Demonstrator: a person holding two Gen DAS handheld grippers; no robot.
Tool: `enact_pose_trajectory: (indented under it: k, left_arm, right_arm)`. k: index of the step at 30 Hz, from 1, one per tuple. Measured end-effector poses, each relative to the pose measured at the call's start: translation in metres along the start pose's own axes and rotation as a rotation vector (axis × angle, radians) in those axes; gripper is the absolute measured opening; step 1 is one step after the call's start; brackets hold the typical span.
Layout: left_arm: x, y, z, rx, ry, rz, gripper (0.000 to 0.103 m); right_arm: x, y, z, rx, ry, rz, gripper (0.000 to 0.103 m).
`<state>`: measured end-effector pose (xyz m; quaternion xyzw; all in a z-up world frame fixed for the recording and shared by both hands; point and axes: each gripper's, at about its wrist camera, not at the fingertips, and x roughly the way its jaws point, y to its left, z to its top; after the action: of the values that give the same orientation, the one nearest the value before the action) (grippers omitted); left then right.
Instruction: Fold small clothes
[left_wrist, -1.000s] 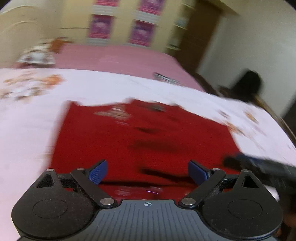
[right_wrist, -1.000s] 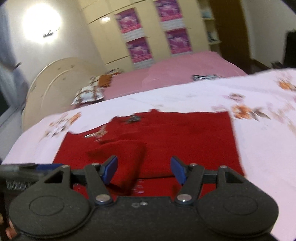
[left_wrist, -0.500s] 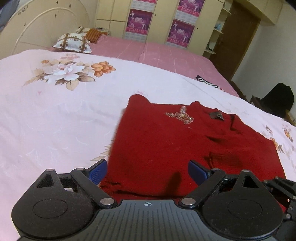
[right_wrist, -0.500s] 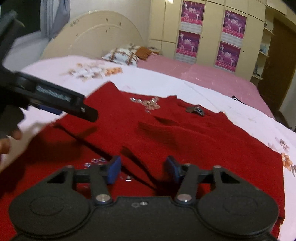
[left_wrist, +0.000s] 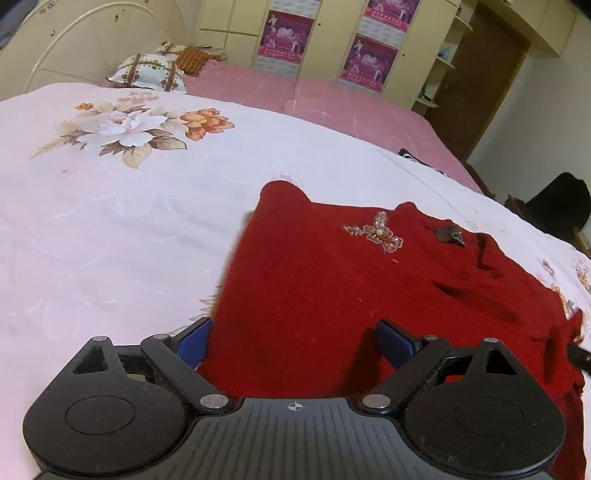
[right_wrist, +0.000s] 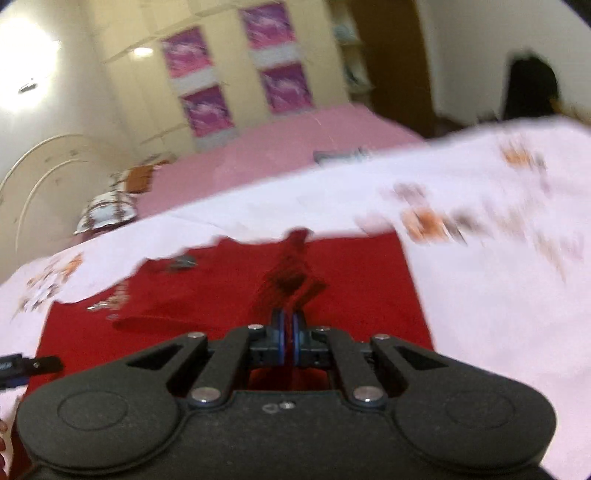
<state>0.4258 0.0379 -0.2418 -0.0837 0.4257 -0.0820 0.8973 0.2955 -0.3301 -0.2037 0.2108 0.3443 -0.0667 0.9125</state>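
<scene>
A red knitted sweater (left_wrist: 332, 288) with a beaded flower on the chest lies flat on the floral white sheet (left_wrist: 110, 229). My left gripper (left_wrist: 295, 339) is open over its near left edge, with the red cloth lying between the blue pads (left_wrist: 194, 345) and not pinched. In the right wrist view the sweater (right_wrist: 207, 295) spreads ahead. My right gripper (right_wrist: 291, 325) is closing, its pads pressed together on a raised fold of red cloth (right_wrist: 291, 273). A tip of the left gripper (right_wrist: 22, 365) shows at the left edge. The right wrist view is blurred.
A second bed with a pink cover (left_wrist: 332, 107) stands behind, with a patterned pillow (left_wrist: 147, 72) at its head. A small dark item (left_wrist: 417, 160) lies at the sheet's far edge. A dark chair (left_wrist: 557, 203) stands at the right. Cupboards with posters line the back wall.
My right gripper went from open to pinching a fold of the sweater and swung to the right. The left gripper sank closer to the sweater's left edge and stayed open.
</scene>
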Motion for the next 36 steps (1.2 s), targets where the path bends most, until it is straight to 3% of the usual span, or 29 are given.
enact_pose_trajectory:
  k: [1, 2, 5, 8, 10, 12, 13, 14, 16, 19, 22, 24, 25, 26, 29, 31, 33, 34, 35, 36]
  left_arm:
    - [0.001, -0.001, 0.0, 0.007, 0.0, 0.0, 0.093]
    - [0.002, -0.002, 0.0, 0.013, -0.001, 0.0, 0.093]
    - [0.003, -0.003, 0.001, 0.015, -0.001, -0.001, 0.093]
    - [0.004, -0.002, 0.001, 0.014, -0.008, -0.007, 0.093]
    - [0.005, -0.002, 0.0, 0.015, -0.015, -0.007, 0.093]
    - [0.004, -0.001, 0.0, 0.012, -0.029, 0.0, 0.093]
    - [0.004, -0.001, -0.001, 0.005, -0.039, 0.005, 0.092]
    - [0.003, 0.0, -0.001, -0.004, -0.052, 0.008, 0.08]
    - [0.003, 0.001, 0.0, -0.019, -0.062, 0.024, 0.071]
    - [0.006, 0.006, 0.004, -0.053, -0.069, 0.021, 0.07]
    - [0.005, 0.006, 0.009, -0.057, -0.072, 0.018, 0.071]
    - [0.008, 0.007, 0.012, -0.059, -0.046, -0.001, 0.079]
    - [0.01, 0.007, 0.012, -0.061, -0.039, -0.008, 0.096]
    - [0.01, 0.007, 0.013, -0.064, -0.051, 0.003, 0.103]
    - [0.013, 0.005, 0.014, -0.044, -0.057, -0.002, 0.103]
    - [0.019, 0.005, 0.015, -0.03, -0.045, 0.008, 0.103]
    - [0.022, 0.004, 0.016, -0.022, -0.057, 0.029, 0.102]
    - [0.023, 0.003, 0.017, -0.023, -0.061, 0.032, 0.102]
    - [0.023, 0.003, 0.019, -0.024, -0.067, 0.035, 0.098]
    - [0.024, 0.002, 0.021, -0.024, -0.071, 0.039, 0.095]
  right_arm:
    - [0.003, -0.009, -0.002, 0.05, 0.025, 0.044, 0.02]
    - [0.004, -0.016, -0.003, 0.089, 0.037, 0.073, 0.037]
    - [0.005, -0.022, -0.003, 0.171, 0.043, 0.162, 0.065]
    - [0.001, -0.026, -0.002, 0.233, 0.051, 0.235, 0.067]
    - [0.002, -0.023, -0.002, 0.237, 0.069, 0.247, 0.067]
    - [0.007, -0.021, -0.002, 0.214, 0.061, 0.215, 0.054]
    - [0.009, -0.019, -0.001, 0.201, 0.054, 0.189, 0.024]
    - [0.011, -0.017, -0.002, 0.195, 0.056, 0.181, 0.007]
    - [0.015, -0.008, 0.001, 0.146, 0.05, 0.146, 0.007]
    - [0.017, 0.012, 0.011, 0.071, 0.012, 0.149, 0.006]
    - [-0.006, 0.04, 0.04, 0.02, -0.154, 0.227, 0.006]
    - [-0.024, 0.049, 0.053, -0.032, -0.255, 0.211, 0.006]
    - [-0.021, 0.043, 0.055, -0.03, -0.241, 0.183, 0.006]
    - [-0.011, 0.029, 0.052, 0.004, -0.185, 0.152, 0.006]
    - [0.01, -0.01, 0.027, 0.081, -0.062, 0.024, 0.006]
    - [0.021, -0.031, 0.01, 0.148, 0.02, 0.015, 0.006]
    - [0.019, -0.034, 0.005, 0.143, 0.014, 0.017, 0.007]
    - [0.018, -0.033, 0.007, 0.135, 0.011, 0.012, 0.011]
    - [0.017, -0.033, 0.009, 0.144, 0.01, 0.015, 0.021]
    - [0.015, -0.035, 0.012, 0.16, 0.003, 0.028, 0.023]
